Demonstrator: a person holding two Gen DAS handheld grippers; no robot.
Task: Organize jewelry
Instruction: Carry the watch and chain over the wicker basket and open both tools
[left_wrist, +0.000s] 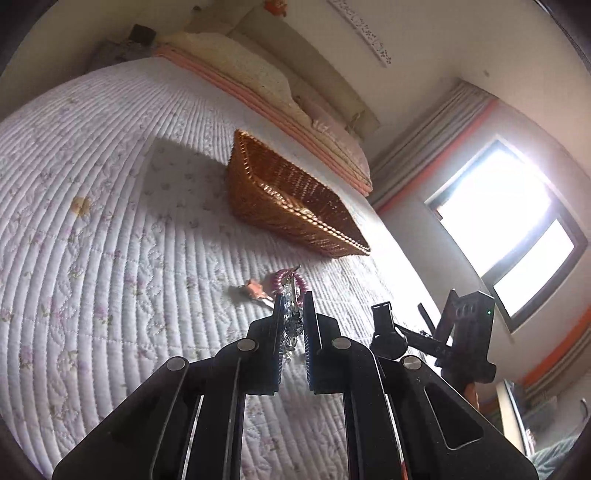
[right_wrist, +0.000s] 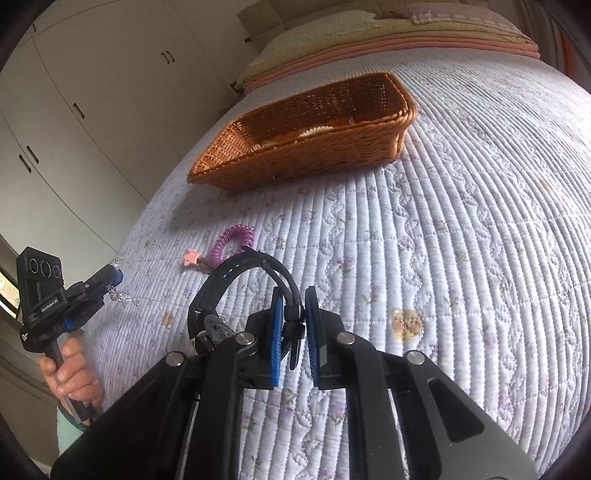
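**Both tools loaded — the basket lies ahead of each**

Your right tool (right_wrist: 294, 325) is clamped on the black strap of a wristwatch (right_wrist: 221, 295); the strap loops out to the left of the pads and the watch body hangs down beside the tool's left arm. Your left tool (left_wrist: 294, 325) is closed on a crystal hair clip (left_wrist: 291, 317), whose long axis runs along the fingers, its tip poking out past them toward the basket.

From there, look outward to the wicker basket (right_wrist: 317, 147) on the bed (right_wrist: 461, 240). From the right tool it sits straight ahead and well apart, its long side turned toward you, with a few pieces already lying inside. From the left tool it is also ahead, a little to the right, long axis running away from you.

Between the tools and the basket, on the quilt, lie a purple coil bracelet (right_wrist: 236, 242) and, just beside it on the side away from the basket, a small pink clip (right_wrist: 192, 258). Both still wait to be collected.

My judgement: neither tool is clearly nearer, so carry either load forward over the basket's near rim — high enough that the dangling watch body clears the wicker.
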